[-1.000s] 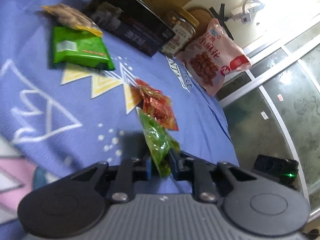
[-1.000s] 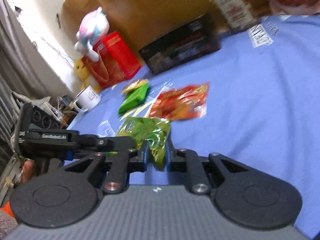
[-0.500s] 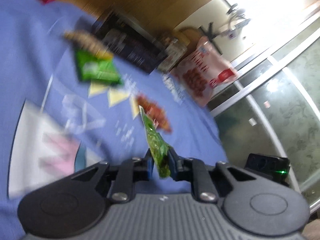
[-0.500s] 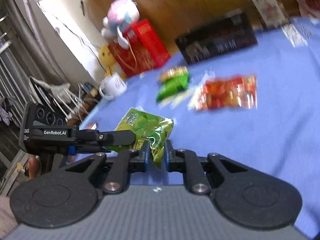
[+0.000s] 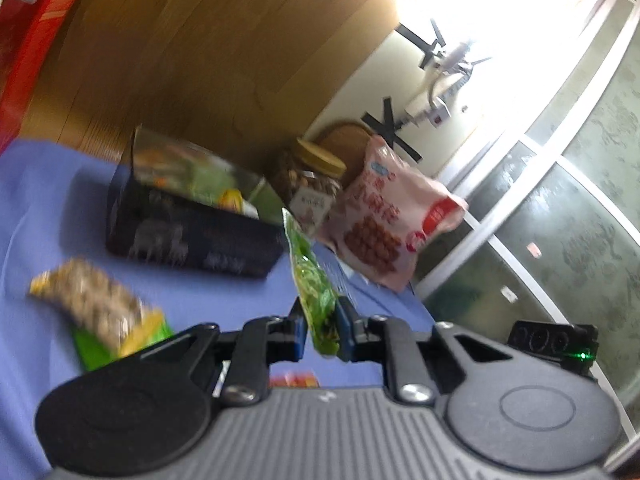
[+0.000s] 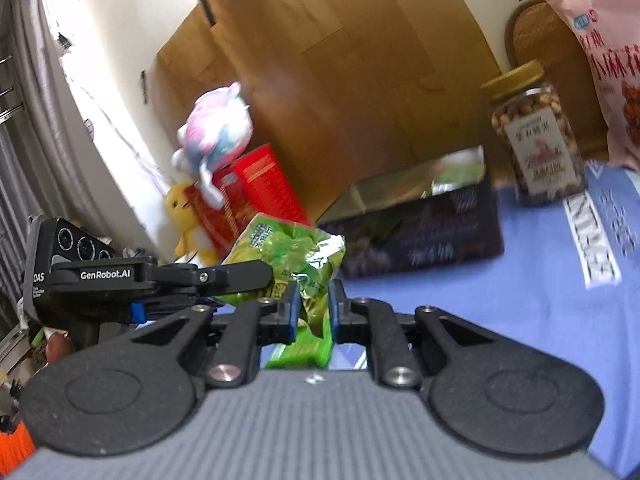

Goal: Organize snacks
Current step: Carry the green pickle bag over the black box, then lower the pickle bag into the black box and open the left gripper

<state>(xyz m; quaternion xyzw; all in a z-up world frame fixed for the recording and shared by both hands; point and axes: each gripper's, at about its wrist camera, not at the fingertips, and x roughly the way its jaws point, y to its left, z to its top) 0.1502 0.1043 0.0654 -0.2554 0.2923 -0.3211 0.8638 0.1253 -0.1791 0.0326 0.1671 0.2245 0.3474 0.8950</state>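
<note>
While both grippers, left (image 5: pixel 320 326) and right (image 6: pixel 314 310), clamped the green snack packet (image 6: pixel 296 256) aloft, the open dark box (image 6: pixel 416 232) lay just beyond, far side, packet's length spanning the two.

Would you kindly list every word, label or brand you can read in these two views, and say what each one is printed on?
"GenRobot.AI": on the left gripper, seen in the right wrist view.
"DAS": on the same device's end, smaller print below unreadable.
Pink snack bag: large red Chinese characters, too blurred to quote.
Nut jar: label blurred.
Green snack packet: print unreadable.
Black box: white print blurred.
Blue tablecloth: white lettering, not legible.
</note>
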